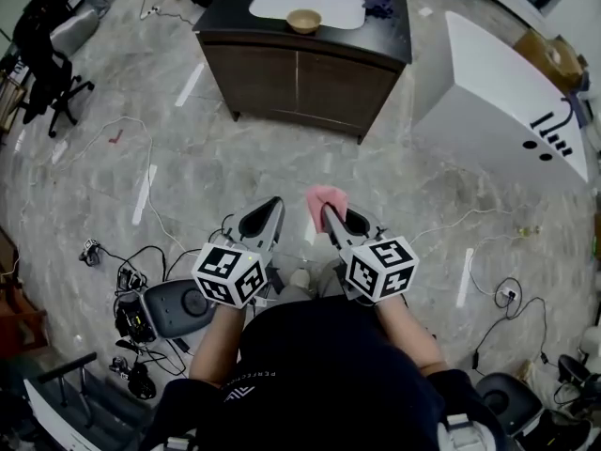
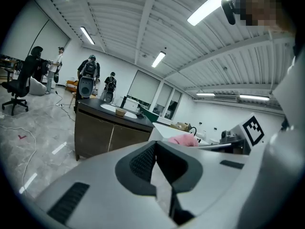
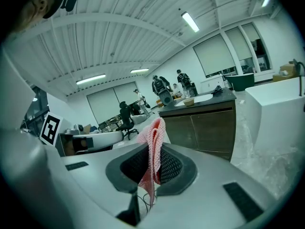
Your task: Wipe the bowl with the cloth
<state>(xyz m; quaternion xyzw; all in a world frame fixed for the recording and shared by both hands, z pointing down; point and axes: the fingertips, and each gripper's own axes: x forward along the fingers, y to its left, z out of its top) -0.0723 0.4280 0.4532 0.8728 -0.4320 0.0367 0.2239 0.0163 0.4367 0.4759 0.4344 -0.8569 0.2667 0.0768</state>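
Empty left gripper (image 2: 155, 144), fingers (image 2: 143, 162) together

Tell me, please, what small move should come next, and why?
Probably a step toward the dark cabinet: the bowl sits on its top, far ahead, while the right gripper already pinches the pink cloth, so nothing remains to pick up here.

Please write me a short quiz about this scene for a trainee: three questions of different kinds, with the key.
1. True or false: the cloth already touches the bowl.
2. Where does the bowl stand? A. on the white top of the dark cabinet; B. on the floor; C. on the office chair.
3. Fill in: the cloth is clamped in the ___ gripper.
Key: 1 false; 2 A; 3 right gripper.
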